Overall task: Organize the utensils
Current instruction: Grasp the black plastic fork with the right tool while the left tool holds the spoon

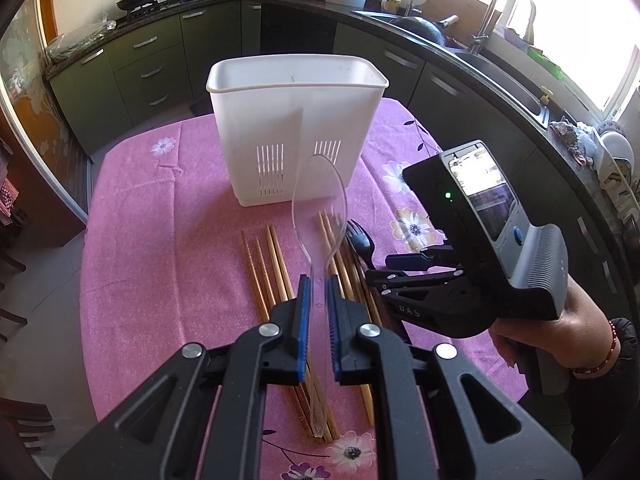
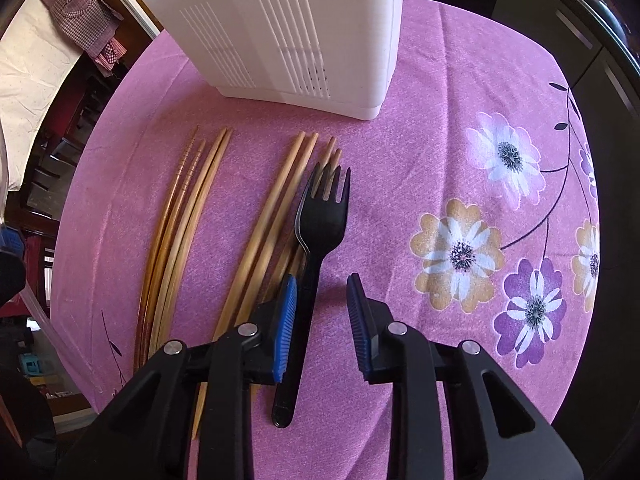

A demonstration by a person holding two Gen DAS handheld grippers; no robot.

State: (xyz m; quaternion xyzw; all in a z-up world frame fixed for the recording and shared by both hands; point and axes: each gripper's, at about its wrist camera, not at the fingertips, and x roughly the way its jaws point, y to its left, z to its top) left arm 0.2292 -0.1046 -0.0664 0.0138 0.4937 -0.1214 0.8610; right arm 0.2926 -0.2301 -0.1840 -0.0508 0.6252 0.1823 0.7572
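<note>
My left gripper (image 1: 317, 280) is shut on a clear plastic spoon (image 1: 320, 216), held above the table with its bowl pointing toward the white slotted utensil holder (image 1: 296, 120). My right gripper (image 2: 322, 284) is open, low over the table, with the handle of a black plastic fork (image 2: 316, 232) lying between its fingers, close to the left pad. The fork also shows in the left wrist view (image 1: 360, 240), beside the right gripper (image 1: 404, 268). Several wooden chopsticks (image 2: 192, 216) lie in pairs left of the fork, also seen under the spoon (image 1: 272, 268).
The table carries a pink flowered cloth (image 2: 460, 184). The holder (image 2: 304, 28) stands at the far side, just beyond the chopstick tips. Kitchen counters with a sink (image 1: 500, 76) and stove (image 1: 140, 0) ring the table. The table edge drops off left and right.
</note>
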